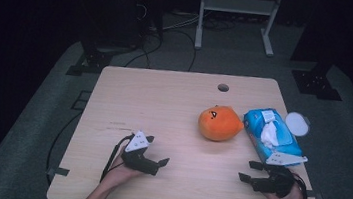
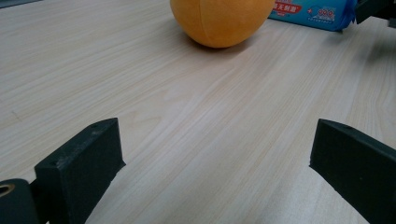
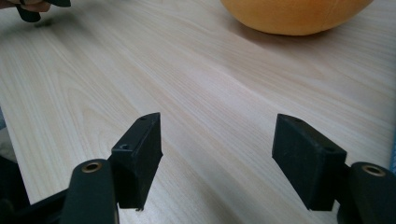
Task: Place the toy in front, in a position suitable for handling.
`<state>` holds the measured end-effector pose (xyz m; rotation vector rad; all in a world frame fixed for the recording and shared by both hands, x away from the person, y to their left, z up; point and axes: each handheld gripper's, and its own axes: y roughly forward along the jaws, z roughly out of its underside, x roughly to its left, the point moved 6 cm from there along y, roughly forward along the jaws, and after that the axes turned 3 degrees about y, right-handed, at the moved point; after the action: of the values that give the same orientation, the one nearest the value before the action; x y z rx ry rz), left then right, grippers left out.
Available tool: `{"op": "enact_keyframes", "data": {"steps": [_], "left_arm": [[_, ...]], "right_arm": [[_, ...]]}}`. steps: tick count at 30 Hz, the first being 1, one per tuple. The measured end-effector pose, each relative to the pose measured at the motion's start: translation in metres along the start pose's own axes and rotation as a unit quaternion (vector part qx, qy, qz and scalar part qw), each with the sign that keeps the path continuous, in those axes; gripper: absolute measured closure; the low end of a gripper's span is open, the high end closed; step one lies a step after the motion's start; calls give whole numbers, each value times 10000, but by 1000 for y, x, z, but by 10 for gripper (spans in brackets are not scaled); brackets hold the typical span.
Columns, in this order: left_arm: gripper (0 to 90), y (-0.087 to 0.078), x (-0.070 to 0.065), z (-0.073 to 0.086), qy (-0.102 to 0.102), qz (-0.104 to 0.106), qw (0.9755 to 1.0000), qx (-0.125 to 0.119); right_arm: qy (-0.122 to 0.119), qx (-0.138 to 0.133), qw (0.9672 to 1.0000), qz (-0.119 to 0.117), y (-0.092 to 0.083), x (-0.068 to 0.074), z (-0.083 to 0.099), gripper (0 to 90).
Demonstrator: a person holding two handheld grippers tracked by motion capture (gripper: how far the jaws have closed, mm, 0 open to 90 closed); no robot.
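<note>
- Orange plush toy (image 1: pixel 219 123) is the nearest thing to both sets of jaws; sits mid-table, untouched, ahead of each gripper and well apart from them.
- Your left gripper (image 1: pixel 157 163): jaws stand wide, nothing between them, just bare tabletop in the gap. In the left gripper view the plush (image 2: pixel 219 21) lies straight ahead, slightly left of the gap's centre.
- Your right gripper (image 1: pixel 251 171): jaws wide too, empty, bare wood between them. In the right gripper view the plush (image 3: pixel 294 14) is ahead and off to the right of the gap.
- Both grippers rest low near the near edge of the table (image 1: pixel 165 93), tips pointing inward toward each other and the plush. Reads as a ready pose: wide jaws likely because the plush is fat and soft and needs a big opening.
- Outward from your right jaws: blue wet-wipes pack (image 1: pixel 272 134) just beyond them, touching or nearly touching the plush's right side; can't tell which. A white wipe (image 1: pixel 269 132) sticks up from its top opening.
- White round lid (image 1: pixel 297 123) lies just beside the pack's far corner, at the table's right edge.
- Judgement: the pack is closer to your right jaws, so that hand probably serves it; plush sits between both, either hand can reach.
- Risk guess: plush is round and may roll or squash when pinched.
</note>
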<state>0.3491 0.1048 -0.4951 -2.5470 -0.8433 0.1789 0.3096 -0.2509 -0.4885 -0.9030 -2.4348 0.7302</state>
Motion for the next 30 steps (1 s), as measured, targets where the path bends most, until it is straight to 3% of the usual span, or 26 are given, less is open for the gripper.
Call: {"op": "enact_keyframes", "data": {"steps": [9,20,30], "left_arm": [[20,2,0,2,-32,20,10000,58],[20,1,-2,5,-12,29,9999,107],[20,0,-1,6,-38,22,9999,113]], "right_arm": [[111,-122,9999,-43,-2,-2,0,318],[-10,-300,9995,-7,-5,2,-13,317],[-325,-387,9987,0,-5,2,-53,317]]}}
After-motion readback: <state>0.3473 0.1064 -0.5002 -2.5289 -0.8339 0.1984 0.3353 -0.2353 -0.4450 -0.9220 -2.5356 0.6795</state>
